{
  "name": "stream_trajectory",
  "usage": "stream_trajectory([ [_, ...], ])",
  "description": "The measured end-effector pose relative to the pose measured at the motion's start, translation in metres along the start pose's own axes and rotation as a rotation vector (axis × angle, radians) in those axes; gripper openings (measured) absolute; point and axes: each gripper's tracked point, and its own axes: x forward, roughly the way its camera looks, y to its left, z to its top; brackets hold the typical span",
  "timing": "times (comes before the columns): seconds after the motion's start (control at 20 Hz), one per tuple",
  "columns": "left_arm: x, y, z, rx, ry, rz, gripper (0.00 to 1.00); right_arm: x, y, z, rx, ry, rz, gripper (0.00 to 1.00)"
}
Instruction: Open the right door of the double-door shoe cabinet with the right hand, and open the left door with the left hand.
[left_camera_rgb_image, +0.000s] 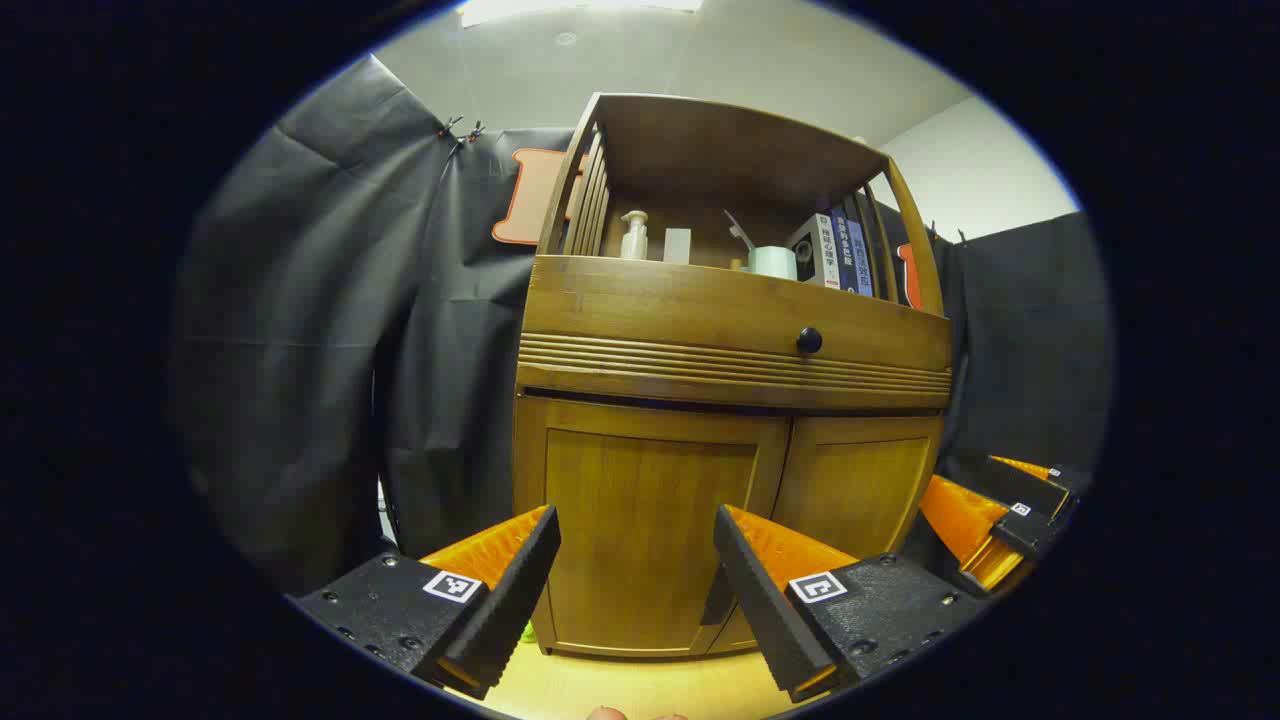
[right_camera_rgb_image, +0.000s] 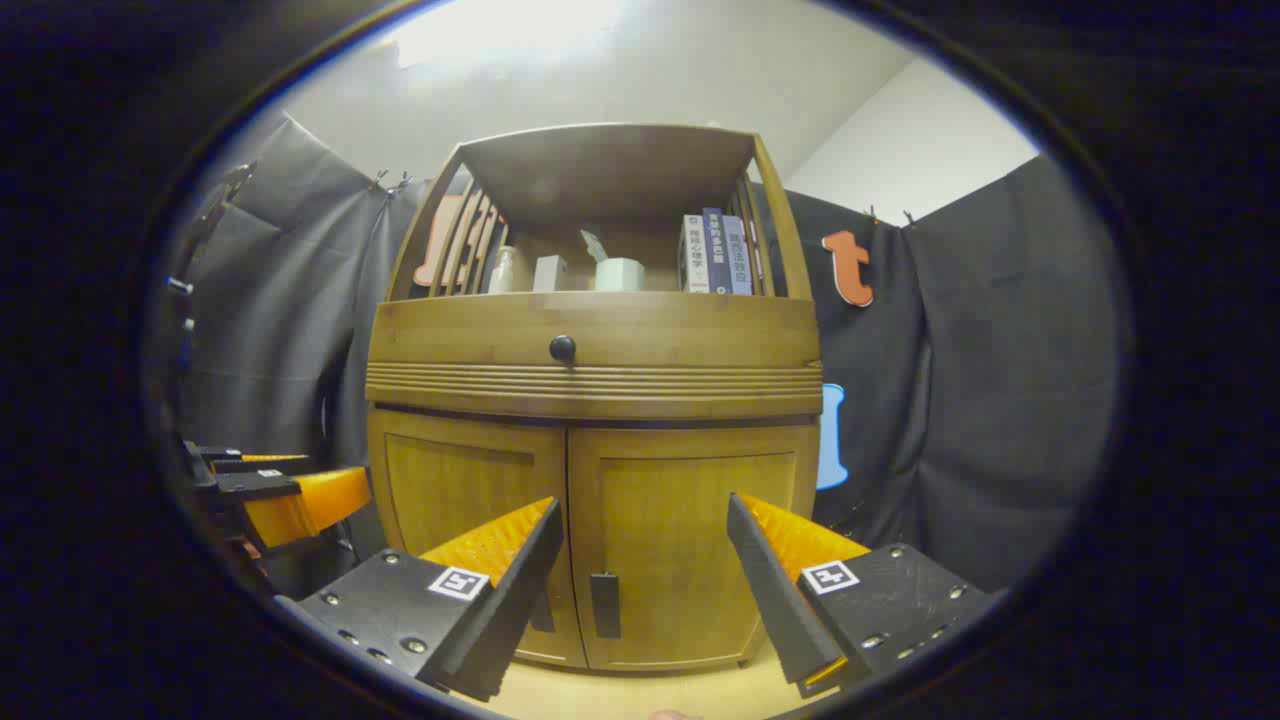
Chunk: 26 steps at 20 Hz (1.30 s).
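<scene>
The shoe cabinet (left_camera_rgb_image: 730, 400) stands upright on a pale wooden floor (right_camera_rgb_image: 640, 690), its long axis vertical, front face toward both cameras, black cloth hanging behind it. In the right gripper view it fills the centre — open shelf at 12 o'clock, drawer with a dark knob (right_camera_rgb_image: 562, 348) below it, the two doors at 6 o'clock. Both doors are closed and flush: the left door (left_camera_rgb_image: 645, 540) and the right door (right_camera_rgb_image: 690, 555), which carries a dark upright handle (right_camera_rgb_image: 604, 604) near the centre seam. On the shelf sit books (right_camera_rgb_image: 715, 252), a pale cup (right_camera_rgb_image: 619, 273) and a pump bottle (left_camera_rgb_image: 633, 236).

The left gripper (left_camera_rgb_image: 635, 545) is spread wide, holding nothing, short of the left door. The right gripper (right_camera_rgb_image: 642, 535) is likewise spread and empty, framing the right door without touching it — in the left gripper view it appears at 4 o'clock.
</scene>
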Motion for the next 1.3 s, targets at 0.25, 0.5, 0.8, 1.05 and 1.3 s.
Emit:
stream_trajectory([
  [0.25,0.007,0.012,0.003,0.014,-0.002,0.023,0.92,0.014,0.008,-0.014,-0.008,0.021,0.008,0.98],
  [0.5,0.008,0.026,0.024,0.063,-0.064,0.053,0.92,0.026,0.008,-0.033,0.004,0.043,-0.008,0.95],
  [0.8,0.004,0.039,0.037,0.139,-0.121,0.075,0.92,0.042,0.025,-0.071,0.006,0.109,0.009,0.95],
  [1.05,0.001,0.050,0.035,0.175,-0.115,0.090,0.93,0.060,0.036,-0.124,-0.033,0.221,0.002,0.98],
  [1.3,-0.007,0.071,0.032,0.165,-0.106,0.137,0.94,0.091,0.023,-0.169,-0.076,0.357,-0.039,0.73],
])
